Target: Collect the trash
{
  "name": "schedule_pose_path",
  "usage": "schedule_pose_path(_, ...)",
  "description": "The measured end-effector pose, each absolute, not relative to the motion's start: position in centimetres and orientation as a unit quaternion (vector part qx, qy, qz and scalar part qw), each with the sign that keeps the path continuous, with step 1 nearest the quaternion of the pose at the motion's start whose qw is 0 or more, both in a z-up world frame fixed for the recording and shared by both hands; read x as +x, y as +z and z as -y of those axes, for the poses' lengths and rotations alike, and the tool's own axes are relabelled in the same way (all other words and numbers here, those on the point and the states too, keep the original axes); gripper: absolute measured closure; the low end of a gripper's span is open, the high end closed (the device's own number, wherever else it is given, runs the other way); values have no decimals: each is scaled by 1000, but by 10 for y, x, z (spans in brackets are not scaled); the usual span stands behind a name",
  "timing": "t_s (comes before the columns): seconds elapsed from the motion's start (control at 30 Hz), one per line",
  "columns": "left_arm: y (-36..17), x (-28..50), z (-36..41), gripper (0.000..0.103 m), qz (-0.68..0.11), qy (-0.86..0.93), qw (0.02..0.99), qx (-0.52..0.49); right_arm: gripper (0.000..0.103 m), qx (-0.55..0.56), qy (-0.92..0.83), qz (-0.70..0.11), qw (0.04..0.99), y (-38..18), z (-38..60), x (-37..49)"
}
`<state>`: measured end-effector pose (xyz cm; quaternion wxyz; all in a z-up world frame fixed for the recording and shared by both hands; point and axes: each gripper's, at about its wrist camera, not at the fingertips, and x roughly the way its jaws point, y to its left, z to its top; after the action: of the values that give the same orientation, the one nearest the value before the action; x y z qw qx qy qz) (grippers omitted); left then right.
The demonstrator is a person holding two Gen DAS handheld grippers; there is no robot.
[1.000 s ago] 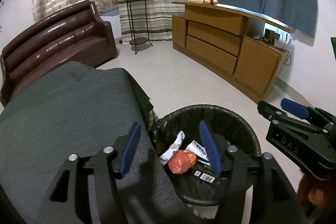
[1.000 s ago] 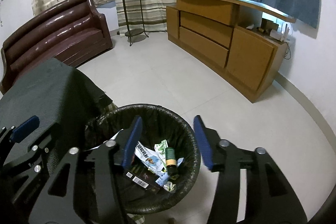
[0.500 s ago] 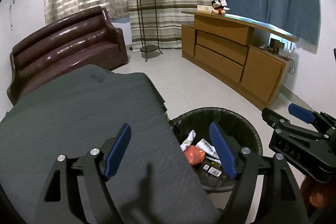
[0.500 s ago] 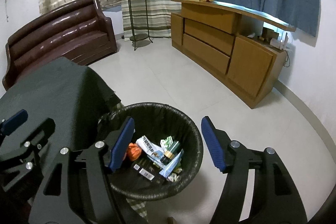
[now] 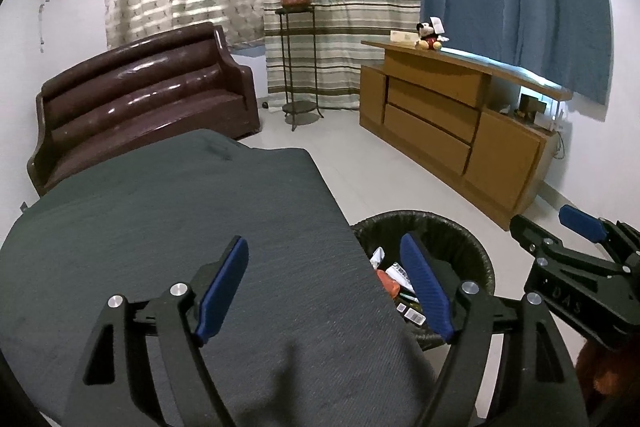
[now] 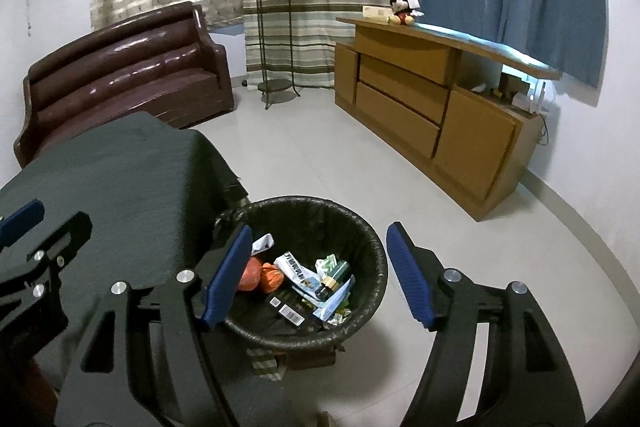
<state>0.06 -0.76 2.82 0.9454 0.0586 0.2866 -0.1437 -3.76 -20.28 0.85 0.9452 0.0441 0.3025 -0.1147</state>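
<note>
Both grippers, left (image 5: 324,287) and right (image 6: 318,273), have risen clear of the lined trash bin (image 6: 372,239) at lower centre, fingers wide and empty; wrappers (image 6: 298,269) lie inside, suggesting collection is largely complete.

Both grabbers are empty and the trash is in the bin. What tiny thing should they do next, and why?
Probably lift both a little away and stop. The left gripper and right gripper hold nothing, jaws wide apart. The bin holds the wrappers, and no litter shows on the grey cloth table or the floor around it.
</note>
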Motion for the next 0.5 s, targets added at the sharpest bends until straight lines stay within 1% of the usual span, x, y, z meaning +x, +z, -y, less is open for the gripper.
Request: schedule_pose_path(0.5,29,-2,3,27,-283,-144,947,54,35,41,-113,-296,948,12,200,-44)
